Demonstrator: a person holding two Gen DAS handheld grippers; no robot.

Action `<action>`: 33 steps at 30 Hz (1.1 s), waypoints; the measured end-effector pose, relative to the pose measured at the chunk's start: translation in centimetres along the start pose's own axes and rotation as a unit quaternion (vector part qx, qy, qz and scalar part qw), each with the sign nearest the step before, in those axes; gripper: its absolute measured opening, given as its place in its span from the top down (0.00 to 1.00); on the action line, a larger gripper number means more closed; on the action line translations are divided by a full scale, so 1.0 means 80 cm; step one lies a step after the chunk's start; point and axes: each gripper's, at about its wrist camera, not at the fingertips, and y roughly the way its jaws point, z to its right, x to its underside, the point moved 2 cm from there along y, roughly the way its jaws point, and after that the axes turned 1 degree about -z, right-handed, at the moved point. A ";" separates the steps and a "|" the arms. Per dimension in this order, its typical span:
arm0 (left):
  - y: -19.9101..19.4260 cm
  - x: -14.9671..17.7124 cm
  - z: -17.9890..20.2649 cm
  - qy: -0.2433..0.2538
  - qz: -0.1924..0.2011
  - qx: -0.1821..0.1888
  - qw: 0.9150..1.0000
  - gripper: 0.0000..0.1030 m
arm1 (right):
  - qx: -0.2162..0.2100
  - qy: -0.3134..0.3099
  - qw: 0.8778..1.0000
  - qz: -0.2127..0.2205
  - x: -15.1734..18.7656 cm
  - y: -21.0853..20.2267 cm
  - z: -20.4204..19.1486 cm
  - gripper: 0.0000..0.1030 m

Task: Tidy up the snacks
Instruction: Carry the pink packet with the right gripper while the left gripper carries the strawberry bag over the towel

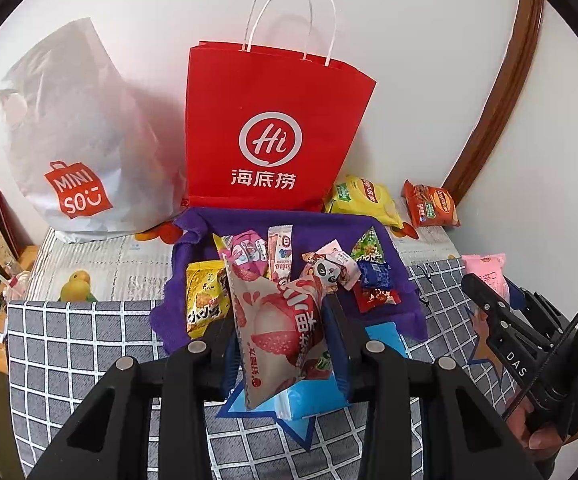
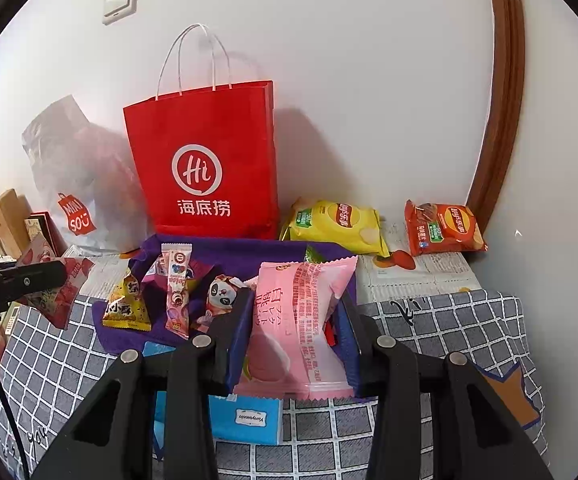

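Note:
My left gripper (image 1: 279, 328) is shut on a white-and-red lychee snack packet (image 1: 277, 332) and holds it above the purple cloth (image 1: 201, 240). My right gripper (image 2: 295, 320) is shut on a pink snack packet (image 2: 297, 320), also lifted over the cloth (image 2: 241, 252). Several small snacks lie on the cloth: a yellow packet (image 1: 205, 300), a pink stick packet (image 1: 281, 252), a panda candy (image 1: 327, 270). A red paper bag (image 1: 273, 128) stands open behind the cloth. The right gripper shows at the right in the left wrist view (image 1: 501, 320).
A white Miniso plastic bag (image 1: 73, 148) stands left of the red bag. A yellow chip bag (image 2: 337, 224) and an orange chip bag (image 2: 441, 228) lie at the back right near a brown door frame (image 2: 501, 120). A blue tissue pack (image 2: 245, 416) lies on the grey checked cover (image 2: 449, 320).

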 end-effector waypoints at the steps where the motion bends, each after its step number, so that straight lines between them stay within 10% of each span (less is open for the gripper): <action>1: 0.001 -0.001 0.000 0.000 0.000 0.000 1.000 0.66 | 0.000 0.000 1.000 0.000 -0.001 0.002 0.000 0.61; 33: 0.053 -0.047 -0.024 -0.010 -0.009 -0.019 1.000 0.66 | 0.006 0.003 1.000 0.008 -0.041 0.066 0.014 0.61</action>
